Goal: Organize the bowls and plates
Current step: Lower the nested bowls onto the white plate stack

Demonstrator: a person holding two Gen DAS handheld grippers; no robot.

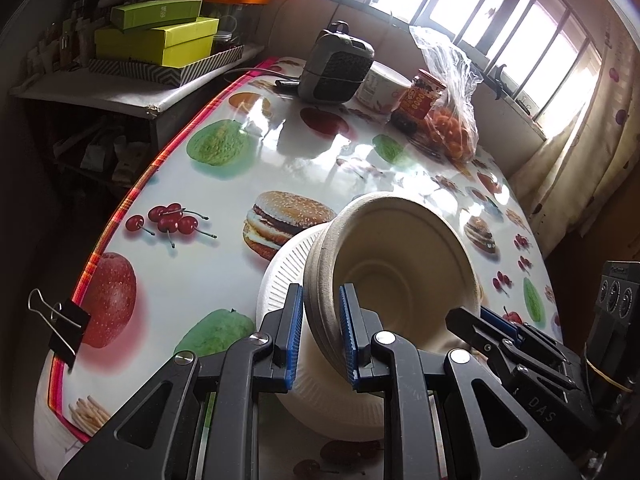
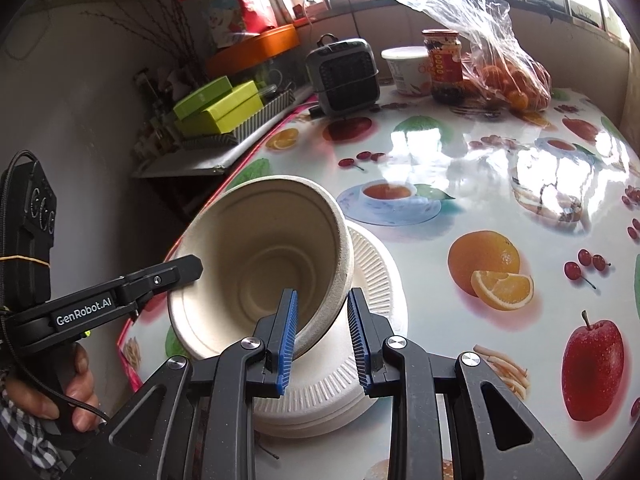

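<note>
The table (image 1: 224, 184) fills both views. At lower centre, a stack of plates (image 2: 360, 376) carries tilted bowls (image 1: 392, 256). The left gripper (image 1: 320, 336) and right gripper (image 2: 322, 340) each pinch opposite sides of the bowls' rim.

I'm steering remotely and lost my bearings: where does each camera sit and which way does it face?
Left wrist: on the left tool, looking forward and down at the stack of bowls whose rim it pinches, over the paper plates; the right tool shows at right.
Right wrist: on the right tool, clamped on the opposite rim of the stack of bowls; the left tool and a hand show at left.
Shared: bowls, plates, heater, jar, table.
</note>
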